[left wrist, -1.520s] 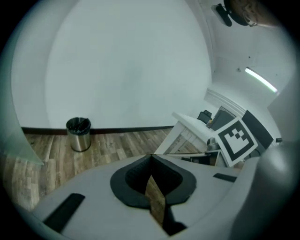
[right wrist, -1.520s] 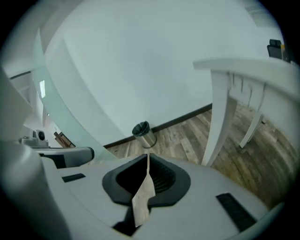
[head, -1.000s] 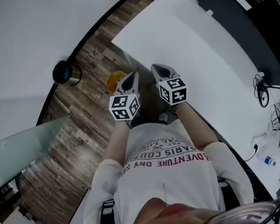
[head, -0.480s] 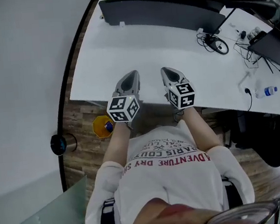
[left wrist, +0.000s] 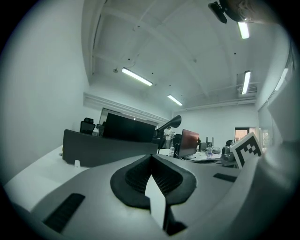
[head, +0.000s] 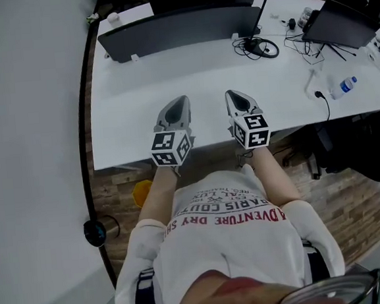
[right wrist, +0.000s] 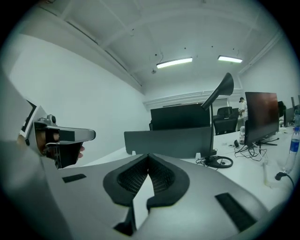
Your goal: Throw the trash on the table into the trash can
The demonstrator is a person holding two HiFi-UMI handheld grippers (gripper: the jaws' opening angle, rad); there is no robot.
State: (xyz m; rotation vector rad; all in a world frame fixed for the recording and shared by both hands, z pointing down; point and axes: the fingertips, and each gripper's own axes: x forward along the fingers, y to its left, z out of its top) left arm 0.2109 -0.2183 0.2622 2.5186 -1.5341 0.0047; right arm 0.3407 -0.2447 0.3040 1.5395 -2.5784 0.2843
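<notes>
Both grippers are held side by side in front of the person's chest, over the near edge of the white table (head: 134,113). My left gripper (head: 177,105) is shut with nothing between its jaws, as the left gripper view (left wrist: 151,157) confirms. My right gripper (head: 237,99) is likewise shut and empty, seen again in the right gripper view (right wrist: 149,157). No loose trash shows on the table near them. On the wooden floor at the left stand a yellow container (head: 141,193) and a dark round can (head: 99,231).
A dark divider panel (head: 179,28) runs along the table's far side. Coiled cables (head: 259,46), a monitor (head: 336,24) and a water bottle (head: 342,88) lie to the right. A small white item (head: 113,18) sits at the far left corner. A pale wall borders the left.
The view has swung from the wooden floor to the white table, which now fills the top. The yellow container and dark can slid down and left. Both grippers kept their pose.
</notes>
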